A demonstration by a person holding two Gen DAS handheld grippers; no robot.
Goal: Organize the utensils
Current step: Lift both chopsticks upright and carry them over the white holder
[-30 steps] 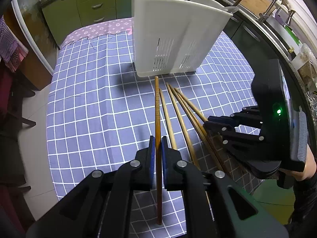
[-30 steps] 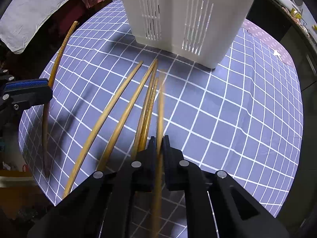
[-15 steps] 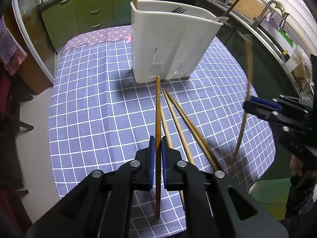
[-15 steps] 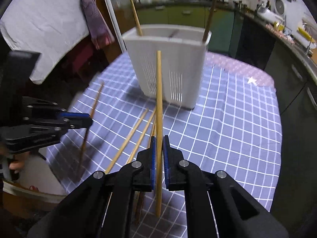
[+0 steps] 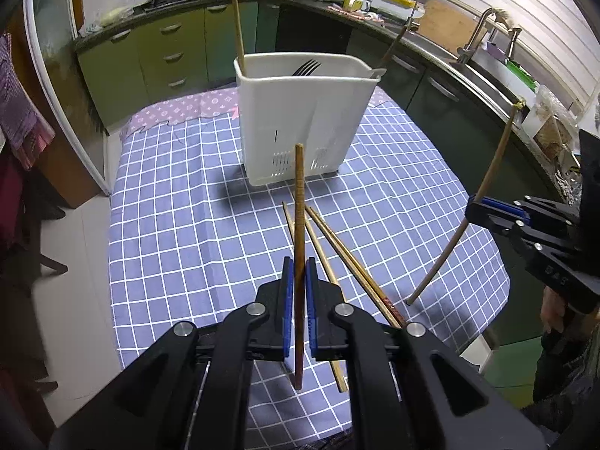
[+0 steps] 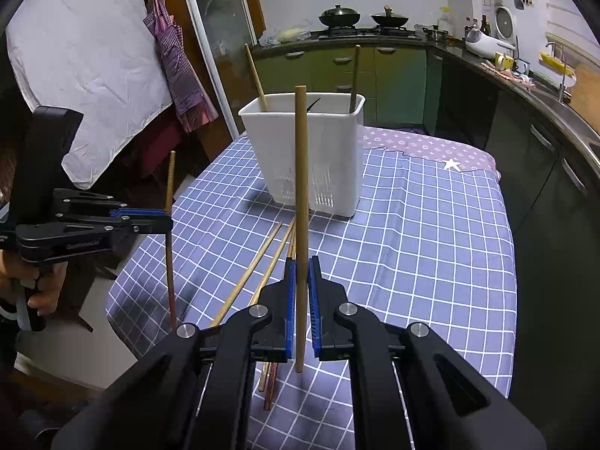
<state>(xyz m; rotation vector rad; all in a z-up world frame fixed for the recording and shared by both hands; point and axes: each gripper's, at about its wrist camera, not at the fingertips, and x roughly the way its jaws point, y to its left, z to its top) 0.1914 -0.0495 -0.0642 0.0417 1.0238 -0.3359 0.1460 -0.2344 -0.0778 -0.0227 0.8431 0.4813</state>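
Left gripper (image 5: 296, 281): jaws clamped on a dark brown wooden chopstick (image 5: 299, 225), held upright-ish and clear of the worktop (image 5: 180, 225), which carries a blue-and-white checked cloth. In the left wrist view the stick's top end sits in front of the lower wall of the white slotted plastic utensil holder (image 5: 300, 112); cannot tell how near it really is.

Right gripper (image 6: 302, 292): jaws clamped on a light tan wooden chopstick (image 6: 300, 187), also lifted off the cloth, its top end reaching up past the holder's rim in the right wrist view.

Each gripper shows in the other's camera, out to the side and apart from the holder, with its stick crossing the blue pads.

Holder stands upright towards the far end of the worktop. Inside it: two chopsticks (image 6: 255, 75) leaning out at opposite corners, plus a dark fork (image 5: 305, 67) with its tines at the rim.

Loose wooden chopsticks (image 5: 330, 251) lie flat on the cloth between the grippers and the holder, fanned out, bunched at the near end. At least three; exact count unclear under the jaws.
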